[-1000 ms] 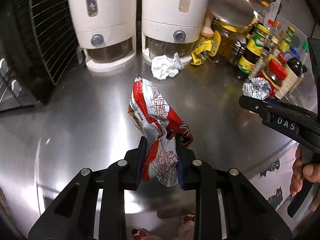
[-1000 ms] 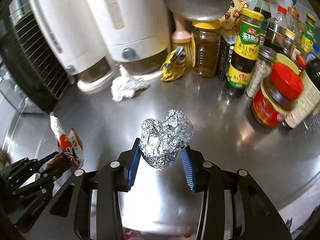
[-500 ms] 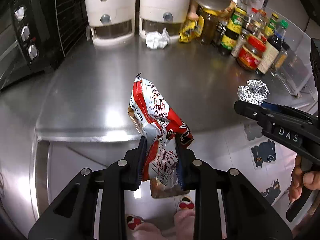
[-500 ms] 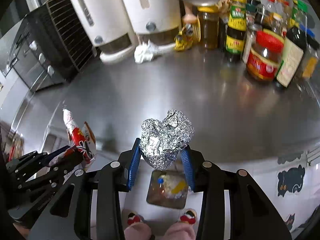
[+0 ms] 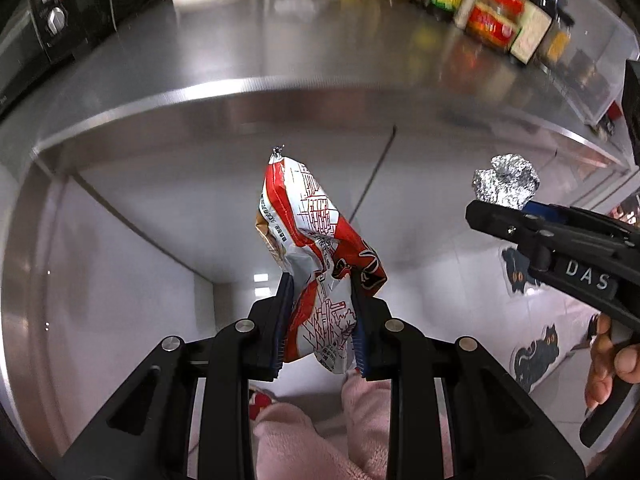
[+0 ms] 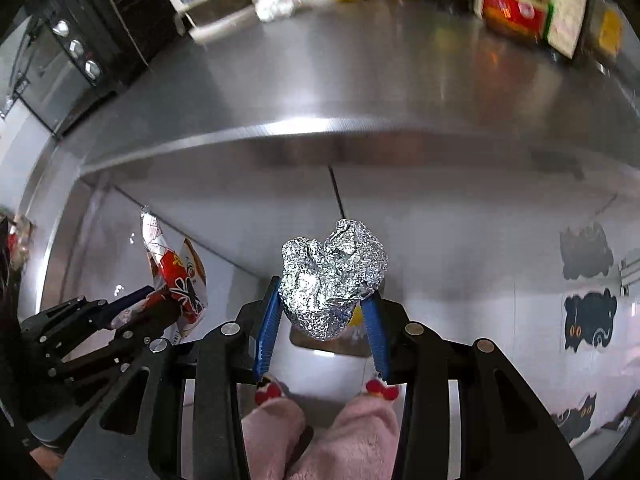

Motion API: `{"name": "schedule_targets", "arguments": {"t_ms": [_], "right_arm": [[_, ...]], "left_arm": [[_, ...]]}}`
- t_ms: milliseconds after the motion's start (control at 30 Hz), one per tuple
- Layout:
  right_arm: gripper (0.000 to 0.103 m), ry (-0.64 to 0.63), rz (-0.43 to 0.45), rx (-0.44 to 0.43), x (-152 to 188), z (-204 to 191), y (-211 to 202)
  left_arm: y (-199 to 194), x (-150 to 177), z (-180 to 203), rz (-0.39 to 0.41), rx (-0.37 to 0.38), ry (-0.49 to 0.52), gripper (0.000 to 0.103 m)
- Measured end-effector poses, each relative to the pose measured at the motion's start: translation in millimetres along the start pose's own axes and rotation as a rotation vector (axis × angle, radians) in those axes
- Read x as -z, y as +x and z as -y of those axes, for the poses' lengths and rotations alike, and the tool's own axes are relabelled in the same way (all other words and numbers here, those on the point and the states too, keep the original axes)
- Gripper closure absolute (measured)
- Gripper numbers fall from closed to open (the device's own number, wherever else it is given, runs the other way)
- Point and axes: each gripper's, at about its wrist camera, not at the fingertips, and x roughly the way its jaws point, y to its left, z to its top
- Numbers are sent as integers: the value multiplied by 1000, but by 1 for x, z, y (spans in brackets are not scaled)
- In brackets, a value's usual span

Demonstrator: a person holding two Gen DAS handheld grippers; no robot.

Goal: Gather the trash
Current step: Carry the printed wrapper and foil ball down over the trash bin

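Step in hand: carrying trash off bench toward bin. Left gripper jaws clenched on snack wrapper, upper part sticking out beyond tips. Right gripper jaws clenched on foil ball. Bin partly visible below right jaws, beyond slippers. Next: centre each load over opening, then release.
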Motion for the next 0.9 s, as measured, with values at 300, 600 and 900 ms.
{"name": "schedule_targets", "arguments": {"t_ms": [300, 600, 900], "right_arm": [[63, 34, -106, 11, 24, 15, 53], [63, 49, -194, 17, 19, 15, 108], [62, 76, -239, 30, 2, 22, 139]], "left_arm": [[64, 23, 3, -117, -5, -7, 78], [113, 19, 1, -178, 16, -4, 78], [149, 9, -1, -233, 21, -3, 73]]}}
